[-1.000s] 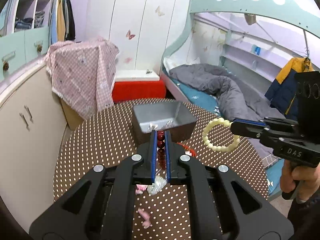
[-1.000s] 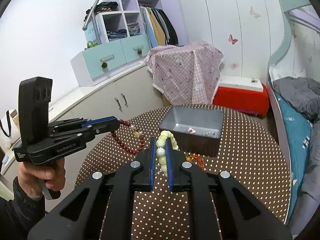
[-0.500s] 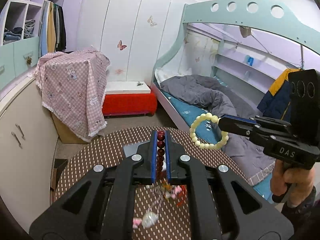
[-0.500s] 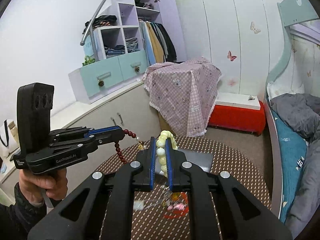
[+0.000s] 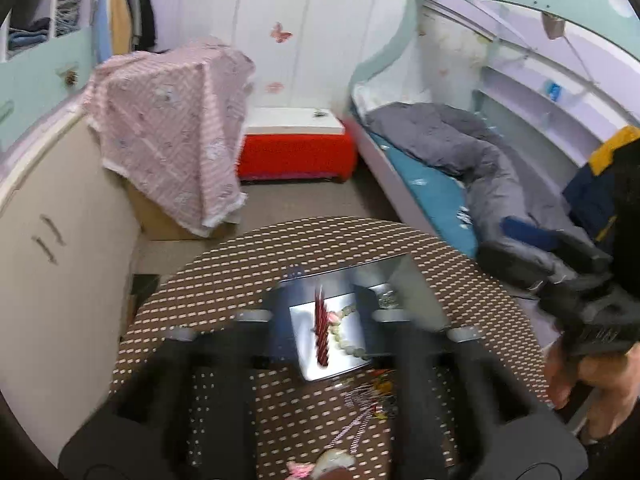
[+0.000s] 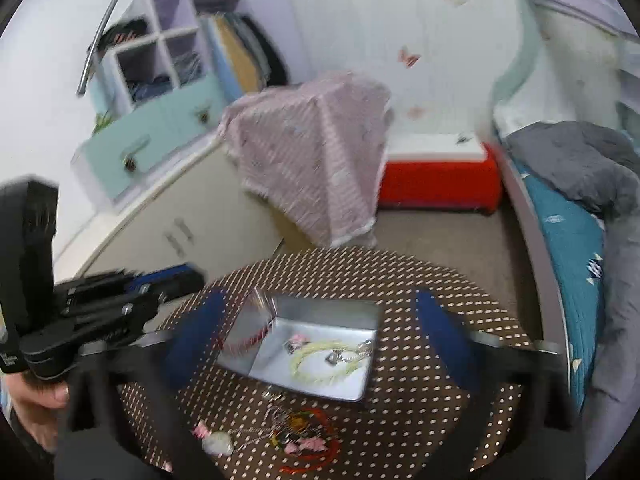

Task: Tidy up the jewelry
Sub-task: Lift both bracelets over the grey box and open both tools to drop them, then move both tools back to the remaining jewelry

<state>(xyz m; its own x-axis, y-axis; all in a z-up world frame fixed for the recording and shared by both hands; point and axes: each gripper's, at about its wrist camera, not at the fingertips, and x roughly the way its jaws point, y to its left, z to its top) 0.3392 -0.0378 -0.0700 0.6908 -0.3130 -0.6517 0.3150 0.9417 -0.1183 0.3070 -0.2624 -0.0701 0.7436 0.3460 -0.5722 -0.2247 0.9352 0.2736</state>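
Note:
Both bracelets are in the open grey tin [image 6: 276, 356], which stands on the round brown dotted table [image 6: 420, 276]. The cream bead bracelet [image 6: 320, 364] lies on the tin's floor. Against the tin's left wall the red bead bracelet [image 6: 248, 340] is a blurred streak. My right gripper [image 6: 320, 300] hangs above the tin, jaws opening wide, with nothing between its fingers. In the left wrist view my left gripper [image 5: 324, 304] is opening too, and the red bracelet [image 5: 322, 332] drops free between its fingers into the tin [image 5: 312, 364]. The cream beads [image 5: 350, 346] lie beside it.
A heap of loose jewelry [image 6: 296, 436] with a red cord and pink pieces lies on the table in front of the tin. The left gripper [image 6: 176, 280] reaches in from the left. A bed [image 5: 440, 188] stands to the right, a cupboard [image 5: 52, 240] to the left.
Both grippers moved over the tin and opened. The red and the cream bracelets left the fingers and dropped into the tin.

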